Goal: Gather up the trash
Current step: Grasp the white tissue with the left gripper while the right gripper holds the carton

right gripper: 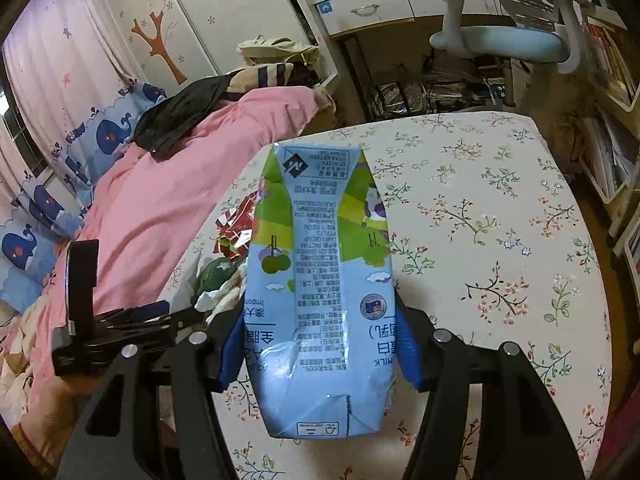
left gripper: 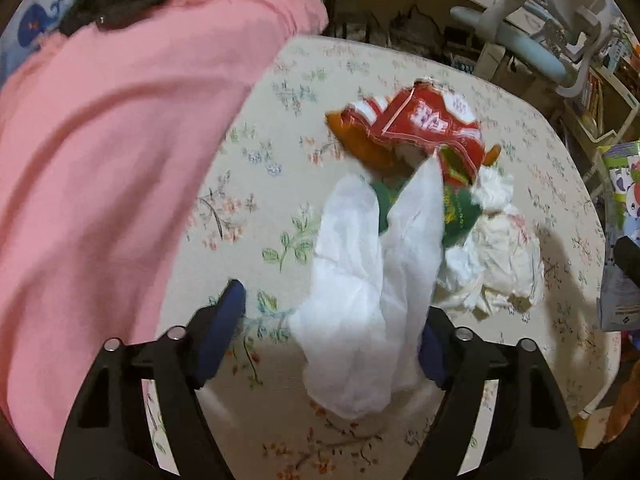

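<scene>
In the left wrist view my left gripper (left gripper: 328, 332) is open above the floral table (left gripper: 288, 92), and a white tissue (left gripper: 368, 280) hangs against its right finger (left gripper: 434, 354), blurred. Beyond it lie a red snack wrapper (left gripper: 420, 120), a green wrapper (left gripper: 460, 212) and crumpled white paper (left gripper: 500, 252). In the right wrist view my right gripper (right gripper: 320, 344) is shut on a blue and green milk carton (right gripper: 320, 280), held above the table (right gripper: 500, 200). The trash pile (right gripper: 228, 252) shows left of the carton.
A pink blanket (left gripper: 112, 160) lies left of the table, also in the right wrist view (right gripper: 168, 200). The left gripper's body (right gripper: 100, 320) shows at left. A blue desk chair (right gripper: 500, 36) and a desk stand beyond the table. Shelves (right gripper: 612, 128) are at right.
</scene>
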Motion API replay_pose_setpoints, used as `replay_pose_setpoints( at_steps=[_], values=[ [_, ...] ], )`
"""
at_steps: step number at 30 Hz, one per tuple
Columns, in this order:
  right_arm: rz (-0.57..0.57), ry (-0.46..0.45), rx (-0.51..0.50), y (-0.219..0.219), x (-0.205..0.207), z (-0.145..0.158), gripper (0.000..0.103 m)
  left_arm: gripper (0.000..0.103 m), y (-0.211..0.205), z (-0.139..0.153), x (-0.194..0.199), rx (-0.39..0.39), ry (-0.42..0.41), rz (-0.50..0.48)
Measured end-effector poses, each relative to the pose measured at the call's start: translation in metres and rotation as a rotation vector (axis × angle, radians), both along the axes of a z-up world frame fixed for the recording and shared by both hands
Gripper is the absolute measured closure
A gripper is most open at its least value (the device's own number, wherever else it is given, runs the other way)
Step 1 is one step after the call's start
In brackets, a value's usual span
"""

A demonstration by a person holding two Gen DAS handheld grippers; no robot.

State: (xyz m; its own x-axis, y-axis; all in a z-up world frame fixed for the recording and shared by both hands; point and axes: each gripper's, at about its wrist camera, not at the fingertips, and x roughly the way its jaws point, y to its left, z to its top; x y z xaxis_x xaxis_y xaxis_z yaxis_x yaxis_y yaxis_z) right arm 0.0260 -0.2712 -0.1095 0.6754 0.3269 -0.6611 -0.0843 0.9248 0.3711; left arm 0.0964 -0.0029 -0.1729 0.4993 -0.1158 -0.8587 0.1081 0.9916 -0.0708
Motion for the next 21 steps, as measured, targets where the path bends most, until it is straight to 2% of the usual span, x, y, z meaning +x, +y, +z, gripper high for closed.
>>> replay_pose_setpoints(
  at_steps=[1, 3, 4, 8, 12, 21],
  values=[
    [0.003, -0.001, 0.002, 0.001, 0.000, 0.000, 0.043, 0.050, -0.001, 0.000, 0.000, 0.009, -0.006, -0.012],
    [0.009, -0.004, 0.005, 0.000, -0.002, 0.001, 0.043, 0.083, -0.001, 0.001, -0.001, 0.006, -0.006, -0.027],
    [0.012, -0.006, 0.006, 0.001, -0.001, 0.002, 0.043, 0.088, 0.002, 0.001, -0.001, -0.023, 0.004, -0.027],
    [0.020, -0.008, 0.014, -0.002, -0.004, 0.002, 0.043, 0.093, 0.017, 0.005, -0.003, -0.112, 0.009, 0.014],
    [0.025, -0.011, 0.017, -0.002, -0.008, 0.002, 0.043, 0.093, 0.024, 0.026, -0.016, -0.171, -0.064, 0.027],
    [0.026, -0.008, 0.029, -0.003, -0.013, -0.001, 0.043, 0.093, 0.008, 0.060, -0.050, -0.140, -0.210, -0.060]
  ],
)
